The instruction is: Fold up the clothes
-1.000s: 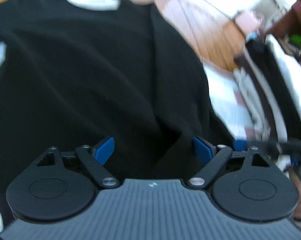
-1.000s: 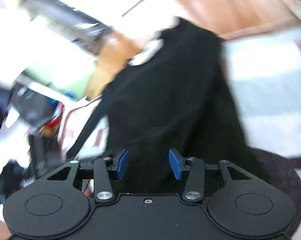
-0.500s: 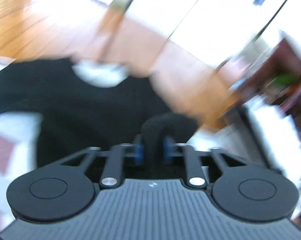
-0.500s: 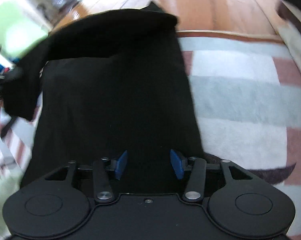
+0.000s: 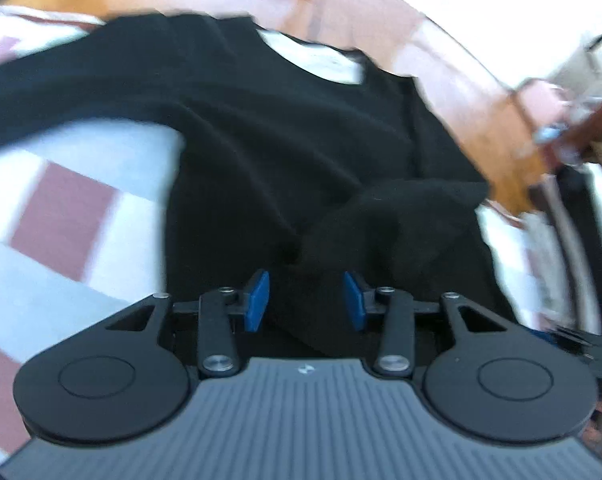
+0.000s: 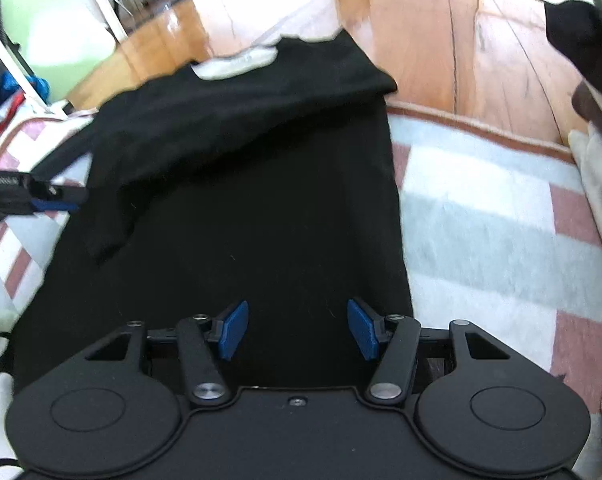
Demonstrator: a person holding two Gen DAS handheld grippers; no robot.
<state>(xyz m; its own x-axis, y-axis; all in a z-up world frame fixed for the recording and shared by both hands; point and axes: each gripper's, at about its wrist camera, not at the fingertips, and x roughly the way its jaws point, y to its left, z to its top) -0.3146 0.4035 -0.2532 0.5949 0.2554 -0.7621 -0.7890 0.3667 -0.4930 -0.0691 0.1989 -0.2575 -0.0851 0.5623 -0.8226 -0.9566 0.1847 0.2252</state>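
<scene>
Now the black shirt (image 6: 237, 208) lies flat on the checked rug (image 6: 481, 216), one sleeve folded across; both the left hand-held gripper (image 5: 305, 296) and right hand-held gripper (image 6: 297, 330) hover above it, jaws apart.

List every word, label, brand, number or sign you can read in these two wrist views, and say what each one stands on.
No text can be read in full.
Small white logo mark on the left gripper body: a symbol, not letters.
White lettering on the side of the left gripper in the right wrist view: too blurred to read.
White neck label inside the black shirt: blurred, unreadable.
</scene>
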